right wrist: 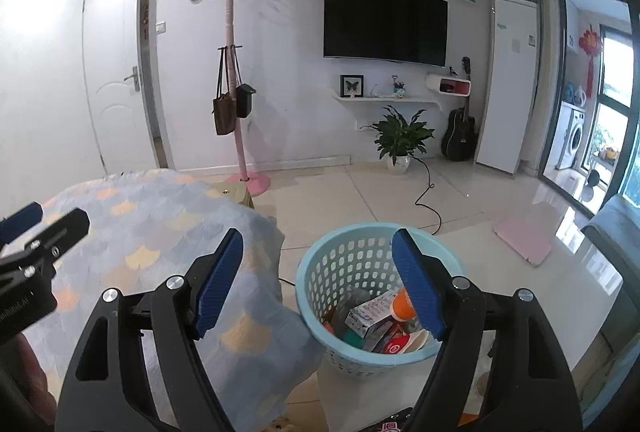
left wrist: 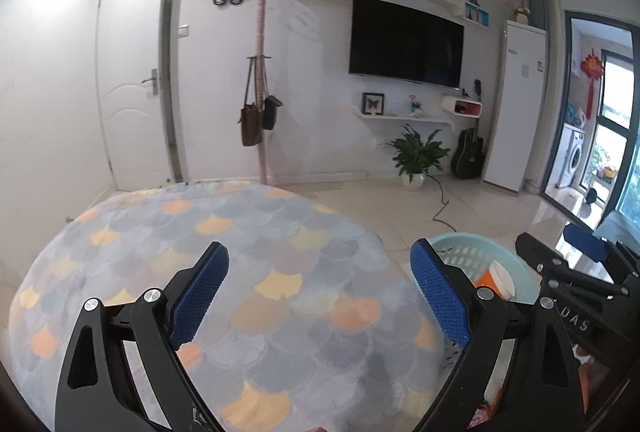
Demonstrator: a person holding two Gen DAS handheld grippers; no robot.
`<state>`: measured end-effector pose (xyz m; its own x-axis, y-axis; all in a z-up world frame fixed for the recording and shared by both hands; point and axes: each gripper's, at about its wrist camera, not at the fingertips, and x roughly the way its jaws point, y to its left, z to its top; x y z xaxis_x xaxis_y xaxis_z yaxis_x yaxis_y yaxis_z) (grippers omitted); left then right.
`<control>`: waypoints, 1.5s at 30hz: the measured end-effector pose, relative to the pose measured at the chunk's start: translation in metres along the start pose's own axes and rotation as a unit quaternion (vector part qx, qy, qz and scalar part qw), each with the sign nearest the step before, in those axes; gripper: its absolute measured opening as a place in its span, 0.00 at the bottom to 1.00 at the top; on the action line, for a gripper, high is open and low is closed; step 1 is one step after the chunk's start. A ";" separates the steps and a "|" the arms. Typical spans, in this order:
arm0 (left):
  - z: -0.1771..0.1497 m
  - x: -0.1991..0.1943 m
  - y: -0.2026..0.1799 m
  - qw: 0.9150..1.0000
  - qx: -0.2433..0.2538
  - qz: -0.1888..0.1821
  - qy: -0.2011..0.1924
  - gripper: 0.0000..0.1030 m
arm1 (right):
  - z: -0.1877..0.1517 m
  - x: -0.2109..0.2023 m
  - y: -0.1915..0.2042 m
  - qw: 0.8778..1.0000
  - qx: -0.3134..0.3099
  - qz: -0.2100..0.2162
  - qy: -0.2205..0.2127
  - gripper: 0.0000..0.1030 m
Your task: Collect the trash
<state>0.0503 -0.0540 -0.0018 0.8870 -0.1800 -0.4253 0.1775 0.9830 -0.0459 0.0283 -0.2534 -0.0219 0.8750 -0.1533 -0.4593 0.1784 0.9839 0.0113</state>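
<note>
A light blue perforated trash basket (right wrist: 344,272) stands on the floor right of the table and holds several pieces of trash: a white and blue carton (right wrist: 370,314), an orange cup (right wrist: 400,306) and red wrappers (right wrist: 394,342). In the left wrist view the basket (left wrist: 460,252) shows at the right with the orange cup (left wrist: 496,278). My right gripper (right wrist: 318,284) is open and empty, above the basket's left rim. My left gripper (left wrist: 320,296) is open and empty above the table covered with a scale-pattern cloth (left wrist: 240,232).
The cloth-covered table (right wrist: 160,232) fills the lower left. A pink coat stand (right wrist: 240,112) with bags, a potted plant (right wrist: 400,140), a black cable (right wrist: 428,200), a guitar (right wrist: 460,136) and a pink pad (right wrist: 524,240) are on the tiled floor. A grey seat (right wrist: 612,228) is at the right.
</note>
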 end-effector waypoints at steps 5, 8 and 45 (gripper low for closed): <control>-0.006 -0.006 0.007 1.000 -0.009 0.010 0.003 0.87 | -0.003 0.000 0.010 1.000 -0.009 0.004 -0.002 0.71; -0.009 -0.010 0.009 1.000 -0.013 0.016 0.003 0.87 | -0.004 0.002 0.011 1.000 -0.017 0.011 0.001 0.71; -0.007 -0.019 0.014 1.000 -0.009 0.022 -0.013 0.87 | -0.008 -0.003 0.016 0.999 -0.025 0.002 -0.027 0.71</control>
<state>0.0330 -0.0361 -0.0003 0.9048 -0.1366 -0.4034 0.1301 0.9905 -0.0436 0.0250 -0.2359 -0.0270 0.8991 -0.1529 -0.4101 0.1537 0.9876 -0.0312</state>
